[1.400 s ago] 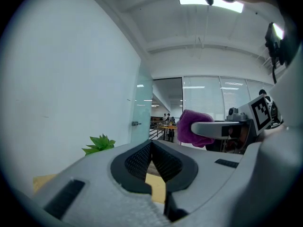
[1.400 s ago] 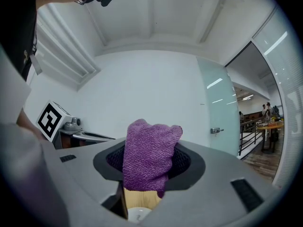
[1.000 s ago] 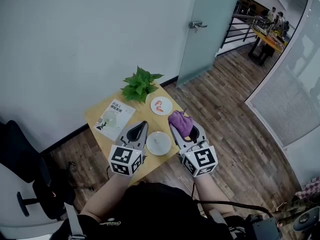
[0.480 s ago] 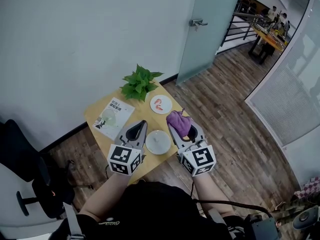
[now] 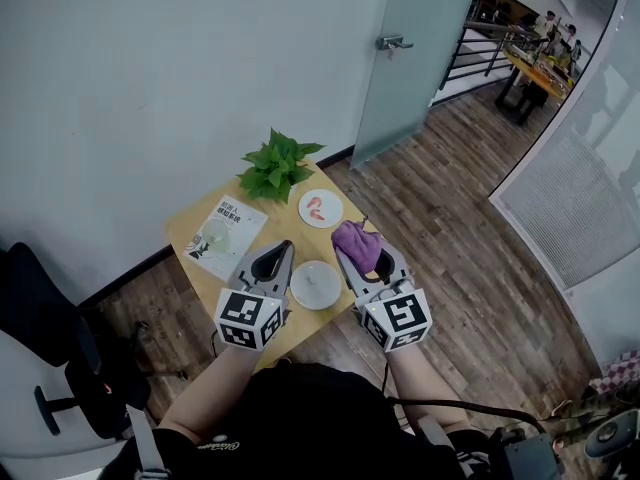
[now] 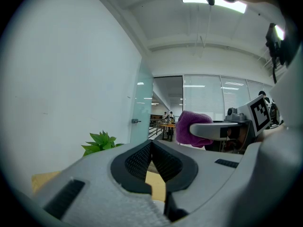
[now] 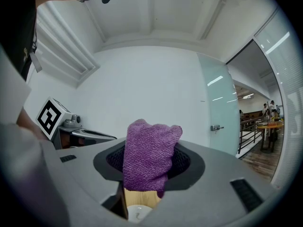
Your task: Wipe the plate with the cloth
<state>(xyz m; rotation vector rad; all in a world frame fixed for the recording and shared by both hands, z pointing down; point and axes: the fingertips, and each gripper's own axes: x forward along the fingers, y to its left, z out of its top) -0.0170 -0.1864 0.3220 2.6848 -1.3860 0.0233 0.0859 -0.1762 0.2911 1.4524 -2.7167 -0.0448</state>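
Small wooden table [image 5: 283, 223] against a white wall [image 5: 150, 88], plank floor [image 5: 450, 218] and glass door [image 5: 410, 58] beyond; a plant [image 5: 277, 166], booklet [image 5: 222, 236] and a saucer [image 5: 320, 208] with something red I can't make out sit at the back. The plate [image 5: 315, 285] lies near the front edge between the grippers; left gripper [image 5: 286, 248] clenched on nothing, right gripper [image 5: 362, 255] pinching the purple cloth [image 5: 356, 242] just right of the plate. Right gripper view shows only a sliver of plate under the cloth; left gripper view gets the cloth side-on.
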